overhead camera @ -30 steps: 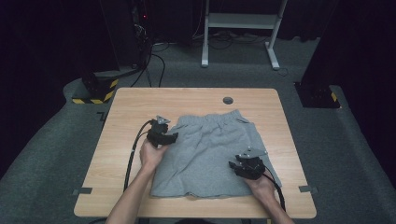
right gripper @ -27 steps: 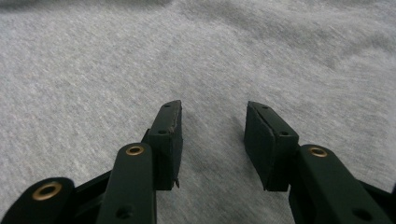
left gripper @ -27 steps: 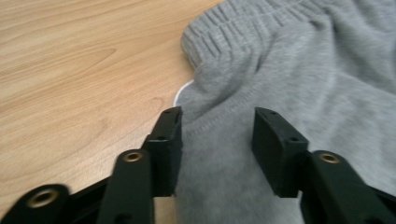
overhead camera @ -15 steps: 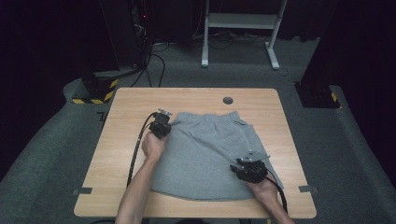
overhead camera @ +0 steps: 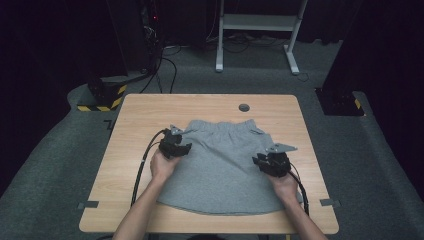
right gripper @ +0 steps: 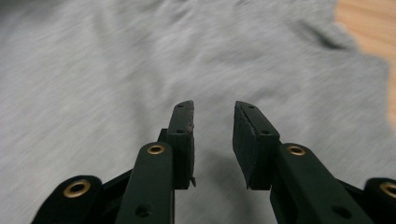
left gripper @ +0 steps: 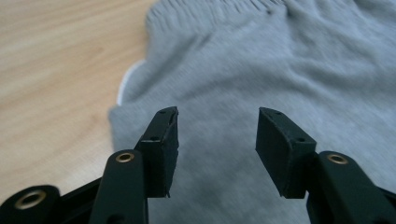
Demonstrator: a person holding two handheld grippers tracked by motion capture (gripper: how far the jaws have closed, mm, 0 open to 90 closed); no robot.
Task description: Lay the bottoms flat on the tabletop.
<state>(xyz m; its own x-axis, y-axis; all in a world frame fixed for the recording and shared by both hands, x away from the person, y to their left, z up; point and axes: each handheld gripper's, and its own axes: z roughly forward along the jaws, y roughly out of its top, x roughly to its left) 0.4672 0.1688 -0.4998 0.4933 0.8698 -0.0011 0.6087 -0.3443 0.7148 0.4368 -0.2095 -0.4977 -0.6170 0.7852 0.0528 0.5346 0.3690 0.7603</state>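
A pair of grey shorts (overhead camera: 225, 165) lies spread flat across the middle of a light wooden table (overhead camera: 130, 115), its gathered waistband toward the far edge and its hem toward the person's side. The left gripper (overhead camera: 176, 146) sits over the shorts' left edge, near the waistband corner; in the left gripper view its jaws stand wide apart with nothing between them, grey fabric (left gripper: 261, 70) below and bare wood (left gripper: 56, 70) just to the side, where a sliver of white shows at the cloth's edge. The right gripper (overhead camera: 270, 161) hovers over the shorts' right side; in the right gripper view its jaws are parted by a narrower gap, also empty, over blurred fabric (right gripper: 116, 70) with a corner of tabletop (right gripper: 369, 28) beyond the cloth's edge. Whether either gripper's tips touch the cloth cannot be told. A black cable (overhead camera: 142, 167) loops from the left gripper across open wood on the table's left side. A small dark round disc (overhead camera: 244, 107) sits well apart from the shorts near the far edge. Bare table surrounds the garment on every side, widest at left and far; the hem lies close to the near edge.
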